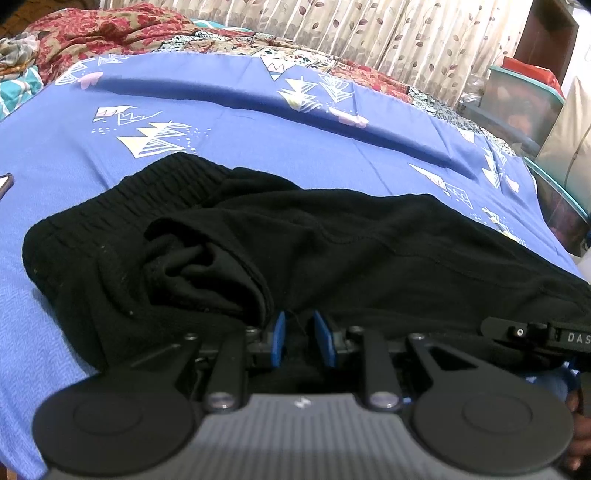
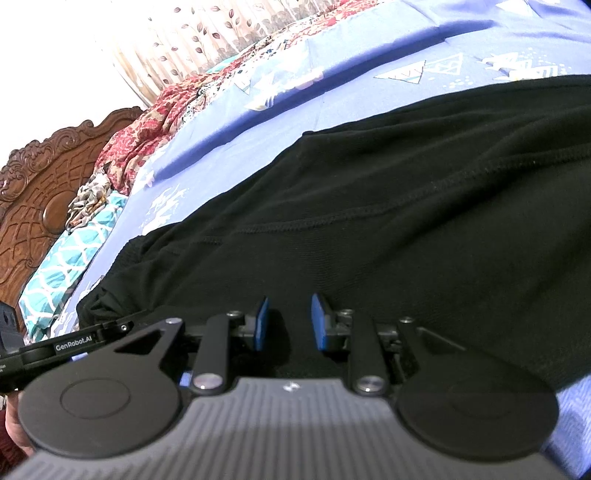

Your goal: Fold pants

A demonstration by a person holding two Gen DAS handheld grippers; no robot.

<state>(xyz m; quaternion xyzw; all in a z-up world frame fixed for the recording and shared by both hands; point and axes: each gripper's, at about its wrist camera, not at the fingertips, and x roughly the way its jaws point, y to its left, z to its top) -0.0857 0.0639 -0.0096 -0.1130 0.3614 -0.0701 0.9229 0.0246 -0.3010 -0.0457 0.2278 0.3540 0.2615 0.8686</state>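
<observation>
Black pants (image 1: 332, 240) lie across a blue patterned bedsheet (image 1: 258, 147), ribbed waistband (image 1: 177, 177) at the left, one leg folded loosely over the other. My left gripper (image 1: 302, 325) sits at the pants' near edge. Its blue pads stand close together with bunched black cloth pinched between them. In the right wrist view the pants (image 2: 369, 203) fill the middle. My right gripper (image 2: 290, 317) is at the same near edge, its pads a little wider apart and closed on a thicker layer of cloth. The two grippers are side by side.
A red flowered blanket (image 1: 92, 37) and teal cloth (image 2: 66, 258) are heaped along the bed's far side by a carved wooden headboard (image 2: 33, 192). Clear plastic bins (image 1: 517, 99) stand off the bed's right side, a leaf-print curtain (image 1: 369, 29) behind.
</observation>
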